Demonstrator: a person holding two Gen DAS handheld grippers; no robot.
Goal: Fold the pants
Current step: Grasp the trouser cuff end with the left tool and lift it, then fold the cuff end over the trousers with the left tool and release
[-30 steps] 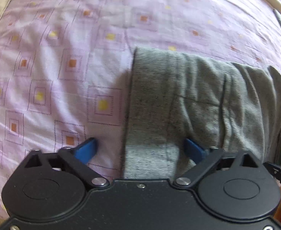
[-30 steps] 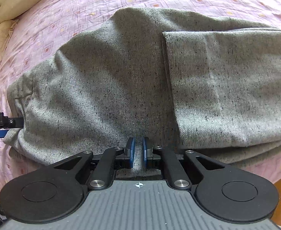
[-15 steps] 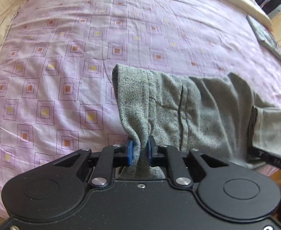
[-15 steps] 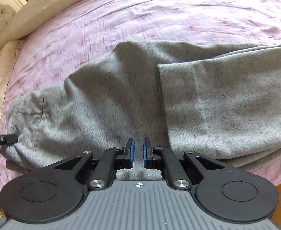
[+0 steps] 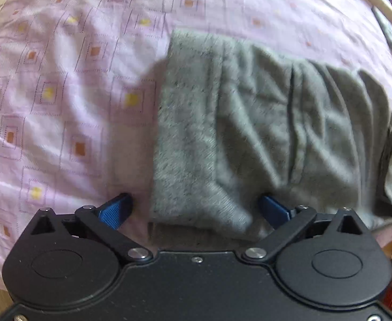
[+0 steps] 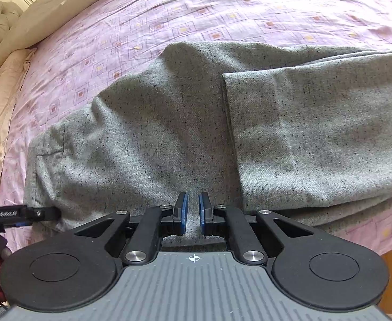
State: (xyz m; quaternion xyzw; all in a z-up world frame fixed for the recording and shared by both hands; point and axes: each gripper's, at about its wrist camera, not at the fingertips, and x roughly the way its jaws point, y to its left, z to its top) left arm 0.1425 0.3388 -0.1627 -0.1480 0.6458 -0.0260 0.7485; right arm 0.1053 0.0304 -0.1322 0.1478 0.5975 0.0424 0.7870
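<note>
left gripper (image 5: 194,210): nearest the lens in the left wrist view, jaws spreading apart; the end of the grey pants (image 5: 249,133) lies between the blue pads (image 5: 114,211) but neither pad presses it, so it reads as a let-go, not a grasp
right gripper (image 6: 193,211): jaws drawn close with a narrow gap, a little ridge of grey cloth rising into that gap; seemingly pinching the near edge to keep the garment from sliding while the other end is released
pants, near part: speckled grey knit, flat on the bed close to its near edge, within reach of both tools
pants, folded part: in the right wrist view a layer (image 6: 316,133) lies doubled over on the right, its straight edge running away from the lens; one fold looks done, the left end not yet brought over
pants, left end: rumpled, long creases running across it, the left tool touching its corner (image 6: 42,214)
bedsheet (image 5: 62,80): lilac with small orange and yellow squares, a wide soft surface for folding
pillows (image 6: 6,53): cream, far left by a tufted headboard, well apart from the pants
</note>
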